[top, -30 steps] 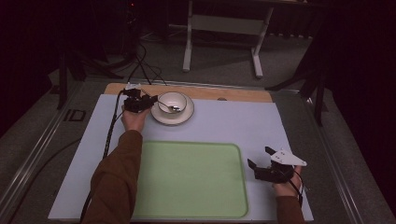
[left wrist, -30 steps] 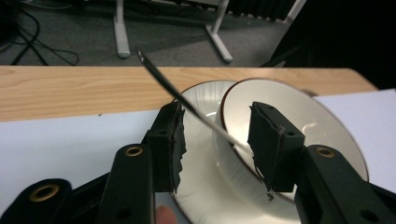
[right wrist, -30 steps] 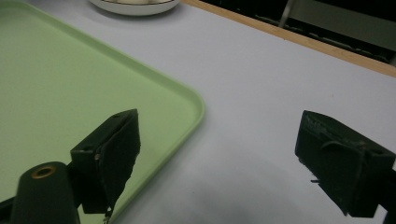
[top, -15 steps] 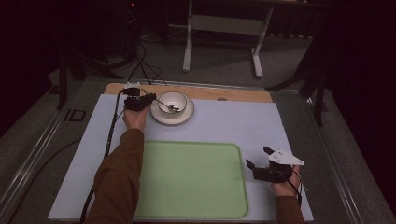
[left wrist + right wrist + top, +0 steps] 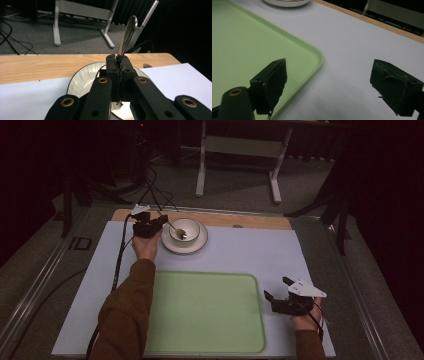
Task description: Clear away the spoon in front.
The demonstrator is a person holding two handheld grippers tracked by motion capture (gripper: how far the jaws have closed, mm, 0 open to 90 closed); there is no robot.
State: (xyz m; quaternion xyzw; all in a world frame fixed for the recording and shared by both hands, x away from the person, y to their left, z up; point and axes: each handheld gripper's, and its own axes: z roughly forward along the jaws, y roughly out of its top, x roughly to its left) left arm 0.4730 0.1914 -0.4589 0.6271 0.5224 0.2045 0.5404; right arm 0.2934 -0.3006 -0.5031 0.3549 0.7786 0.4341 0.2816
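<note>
Far left on the bench (image 5: 250, 250), the left tool (image 5: 159, 222) is clamped on a spoon (image 5: 127, 37), jaws pressed together around its handle, the bowl end lying in the cup (image 5: 184, 230) on a white saucer (image 5: 200, 242). Right tool (image 5: 279, 289) hangs with jaws wide apart, empty, over the near right corner of the green tray (image 5: 205, 312).

Bare green tray (image 5: 205, 312), pale mat (image 5: 260, 250)

beyond your table (image 5: 300, 250) lies a grey carpeted floor (image 5: 240, 180), dimly lit. a white metal frame (image 5: 240, 150) with two legs stands on it. black cables (image 5: 155, 190) trail across the floor at left. the far surroundings are dark.
</note>
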